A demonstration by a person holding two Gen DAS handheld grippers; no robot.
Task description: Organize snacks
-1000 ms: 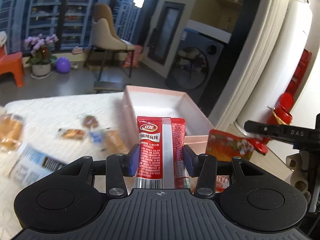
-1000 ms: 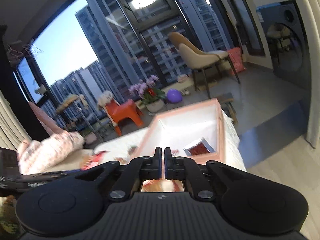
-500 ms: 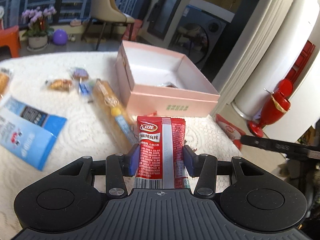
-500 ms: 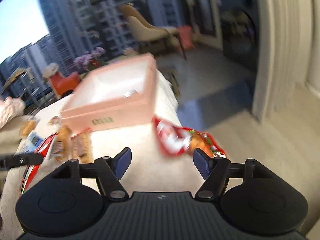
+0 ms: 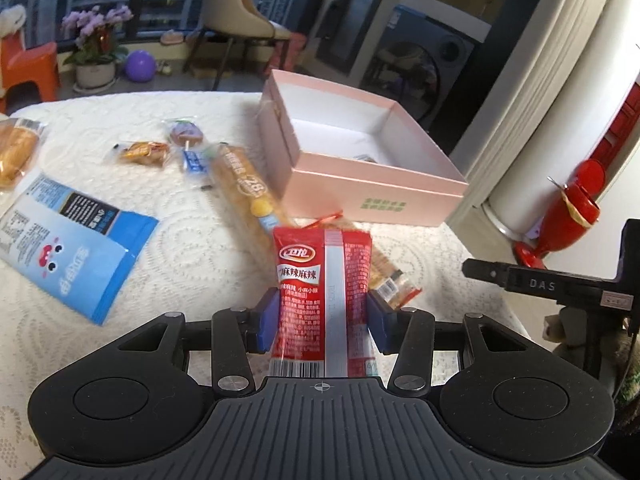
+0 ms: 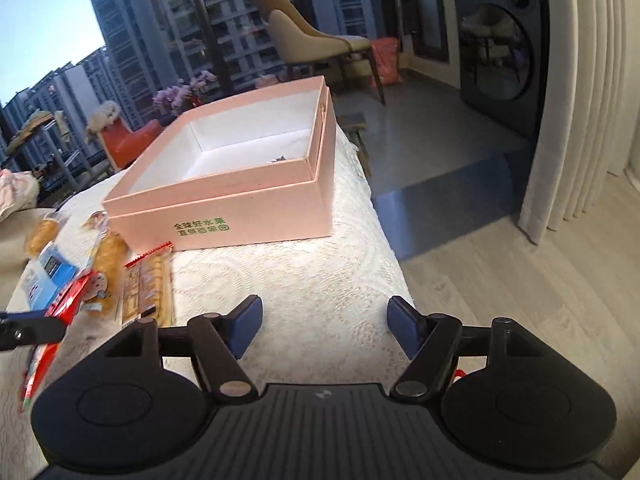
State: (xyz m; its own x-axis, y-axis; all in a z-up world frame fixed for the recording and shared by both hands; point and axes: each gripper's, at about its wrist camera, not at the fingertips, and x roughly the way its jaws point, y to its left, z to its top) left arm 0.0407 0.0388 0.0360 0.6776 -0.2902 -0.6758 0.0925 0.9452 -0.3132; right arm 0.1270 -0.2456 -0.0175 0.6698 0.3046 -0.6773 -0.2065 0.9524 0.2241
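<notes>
My left gripper (image 5: 323,314) is shut on a red snack packet (image 5: 316,280), held upright above the white lace-covered table (image 5: 208,264). Ahead of it stands an open pink box (image 5: 372,196) with a small dark item (image 5: 362,157) inside. My right gripper (image 6: 324,320) is open with nothing between its fingers, over the table's near right corner. From this side the pink box (image 6: 240,216) stands just beyond it. A biscuit packet (image 6: 148,288) lies to its left.
Loose snacks lie left of the box: a blue packet (image 5: 76,240), a long bread bar (image 5: 244,188), a lollipop (image 5: 186,132), a small orange snack (image 5: 144,152) and a bun (image 5: 16,148). The table's right edge (image 6: 384,240) drops to the floor. A red ornament (image 5: 572,208) stands by the curtain.
My right gripper went from shut to open and tipped down towards the table. The left gripper sank and tilted down, still holding the red packet. A red-green packet ahead of the right gripper has left view.
</notes>
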